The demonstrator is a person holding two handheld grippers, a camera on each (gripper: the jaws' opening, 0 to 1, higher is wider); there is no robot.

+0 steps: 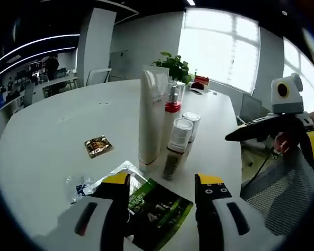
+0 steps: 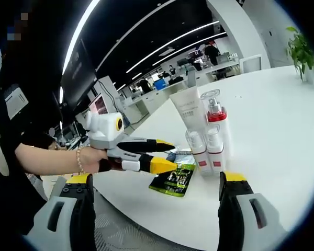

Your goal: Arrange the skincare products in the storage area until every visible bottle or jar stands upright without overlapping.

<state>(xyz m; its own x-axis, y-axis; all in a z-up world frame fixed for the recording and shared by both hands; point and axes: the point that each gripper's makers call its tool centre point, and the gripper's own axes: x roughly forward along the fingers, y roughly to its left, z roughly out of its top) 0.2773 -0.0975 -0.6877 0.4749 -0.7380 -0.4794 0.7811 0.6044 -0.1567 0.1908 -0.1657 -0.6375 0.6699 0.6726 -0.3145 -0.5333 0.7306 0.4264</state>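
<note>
The white surface (image 1: 52, 130) is carrying a tight cluster of skincare products near its edge. Tallest among them, a white tube (image 1: 150, 117) is standing upright on its cap, with a red-collared spray bottle (image 1: 172, 107) just behind it. Two small clear-capped bottles (image 1: 179, 138) are standing in front, upright and touching or nearly touching each other. A green sachet (image 1: 157, 206) is lying flat near the edge, partly over a crinkled silver packet (image 1: 86, 183), and a small gold packet (image 1: 98, 146) is lying apart, further in on the surface.

The left gripper (image 1: 162, 188) is hovering above the green sachet with its jaws spread and nothing between them. The right gripper (image 2: 154, 183) is waiting off the edge, jaws likewise spread and empty.

Every bottle appears to be standing already, so the work left seems to be the overlapping flat packets. To do this well, the left gripper should probably come down on the sachet's free edge, pinch only that one layer, and slide it away from the silver packet, keeping clear of the small bottles, which would tip easily if brushed.
</note>
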